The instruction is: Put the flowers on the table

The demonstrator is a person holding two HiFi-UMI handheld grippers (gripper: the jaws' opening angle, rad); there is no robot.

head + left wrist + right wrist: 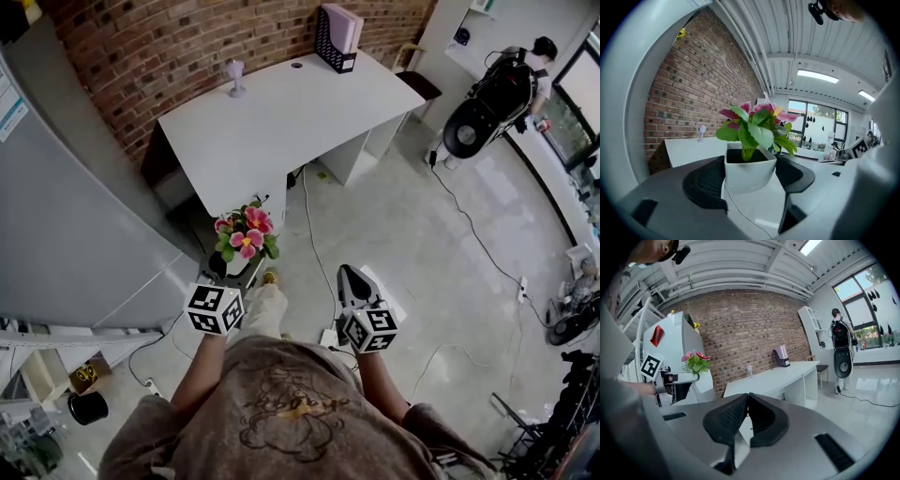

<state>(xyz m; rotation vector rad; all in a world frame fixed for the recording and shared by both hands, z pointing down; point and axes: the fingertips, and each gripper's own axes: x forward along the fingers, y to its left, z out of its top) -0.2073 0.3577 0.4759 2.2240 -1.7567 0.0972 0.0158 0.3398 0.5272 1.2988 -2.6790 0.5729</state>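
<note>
In the head view, your left hand-held gripper (pixel 234 270) carries the pink and yellow flowers (pixel 246 234) with green leaves, well short of the long white desk (pixel 281 122). A thin black cable (pixel 312 239) trails across the grey floor (pixel 422 262) between, so a snagged foot could jolt the load.

In the left gripper view, the jaws pinch the small white square pot (pixel 749 171) by its side walls only. Tilt it and the smooth pot may slip.

In the right gripper view, the right hand-held gripper (pixel 748 399) is pressed together and empty, no help steadying.
</note>
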